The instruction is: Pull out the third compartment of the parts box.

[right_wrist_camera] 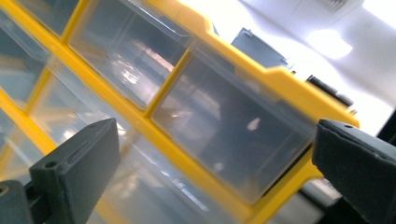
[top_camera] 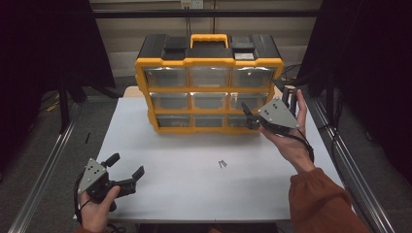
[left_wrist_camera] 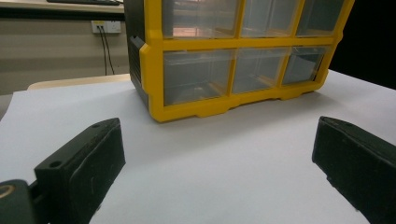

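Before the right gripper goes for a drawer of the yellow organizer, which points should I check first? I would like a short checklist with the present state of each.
1. Right gripper open: ok, jaws stand wide apart.
2. Right gripper faces the drawers of the organizer: ok, clear drawers lie between its jaws.
3. Which drawer it is aimed at: cannot tell.
4. Jaws touching a drawer: cannot tell.
5. Left gripper out of the way: ok, open, low at the near left of the table.
6. Screws away from both grippers: ok.

Glossy yellow plastic organizer (top_camera: 209, 62), clear plastic drawers (right_wrist_camera: 233, 126), matt white table (top_camera: 194, 184)
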Tool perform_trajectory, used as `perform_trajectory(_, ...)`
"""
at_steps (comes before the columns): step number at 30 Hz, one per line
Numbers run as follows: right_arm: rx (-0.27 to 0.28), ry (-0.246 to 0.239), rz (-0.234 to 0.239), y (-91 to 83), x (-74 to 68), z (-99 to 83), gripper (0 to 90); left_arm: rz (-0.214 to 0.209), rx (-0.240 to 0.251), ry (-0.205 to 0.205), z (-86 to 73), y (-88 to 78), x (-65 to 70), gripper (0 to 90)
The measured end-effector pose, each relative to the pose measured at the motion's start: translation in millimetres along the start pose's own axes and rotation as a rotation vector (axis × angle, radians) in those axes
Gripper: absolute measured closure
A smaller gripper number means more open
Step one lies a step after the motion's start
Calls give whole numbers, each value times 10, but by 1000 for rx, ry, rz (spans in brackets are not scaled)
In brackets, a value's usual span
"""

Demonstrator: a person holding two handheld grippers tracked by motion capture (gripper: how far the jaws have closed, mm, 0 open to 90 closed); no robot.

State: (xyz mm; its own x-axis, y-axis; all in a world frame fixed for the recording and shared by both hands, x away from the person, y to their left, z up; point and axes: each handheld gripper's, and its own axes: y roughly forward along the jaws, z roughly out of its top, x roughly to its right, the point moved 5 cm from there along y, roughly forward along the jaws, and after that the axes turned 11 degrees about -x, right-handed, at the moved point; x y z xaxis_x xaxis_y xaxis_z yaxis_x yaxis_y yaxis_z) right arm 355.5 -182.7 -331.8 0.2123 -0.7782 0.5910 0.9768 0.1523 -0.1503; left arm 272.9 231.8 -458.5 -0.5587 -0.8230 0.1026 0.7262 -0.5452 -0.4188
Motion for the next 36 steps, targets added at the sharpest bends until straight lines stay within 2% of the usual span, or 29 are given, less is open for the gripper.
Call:
perform_trajectory(1,2,-19,-8,-3,-3,16,12,-1,0,-5,-2,1,-1,29)
perform_trajectory(3,4,-90,-54,0,-12,54,19,0,-2,-2,-3,-1,-9,30)
perform_trajectory(4,4,-90,-54,0,-12,54,19,0,-2,-2,-3,-1,-9,30)
perform_trajectory(6,6,-175,-91,10,-30,105,14,-1,0,-1,-1,-2,-5,30)
perform_trajectory(8,5,-188,-99,16,-34,116,11,-1,0,-2,-1,-2,-4,30)
perform_trajectory(9,5,-214,-112,24,-37,130,11,1,0,-1,-1,-2,-5,30)
perform_trajectory(10,-1,-265,-137,43,-42,154,9,0,1,-3,-1,-1,-4,29)
perform_trajectory(11,-1,-265,-137,43,-42,154,9,0,0,-2,-1,-1,-5,29)
perform_trajectory(12,0,-306,-160,63,-47,170,5,0,0,-2,-1,-1,-6,30)
perform_trajectory(13,0,-306,-160,63,-47,170,5,0,0,-1,-2,-2,-6,30)
perform_trajectory(14,-9,-342,-171,87,-55,178,0,1,-1,1,-1,-2,-6,30)
perform_trajectory(16,-20,-376,-177,111,-63,180,1,1,-1,1,-2,-2,-5,29)
perform_trajectory(17,-20,-376,-177,111,-63,180,1,1,-1,1,-2,-2,-5,29)
perform_trajectory(18,-31,-427,-201,134,-75,180,2,0,0,-1,-2,-1,-5,30)
perform_trajectory(20,-34,-480,-225,148,-82,179,3,0,-1,1,-2,-2,-6,30)
perform_trajectory(22,-41,-499,-233,166,-85,180,23,0,-1,1,-2,-3,-5,30)
perform_trajectory(27,-50,-498,-260,204,-55,196,104,0,0,0,-2,-1,-6,30)
perform_trajectory(28,-70,-518,-266,237,-28,202,167,0,-2,1,-3,-1,-6,30)
perform_trajectory(30,-83,-528,-271,261,-9,203,205,-2,0,-4,-3,0,-1,29)
perform_trajectory(34,-104,-595,-306,300,21,207,295,-2,-1,-3,-4,0,-1,30)
perform_trajectory(35,-104,-595,-306,300,21,207,295,-2,-1,-3,-4,0,-1,30)
perform_trajectory(36,-104,-623,-311,312,17,215,325,-2,-1,-3,-4,-1,-1,30)
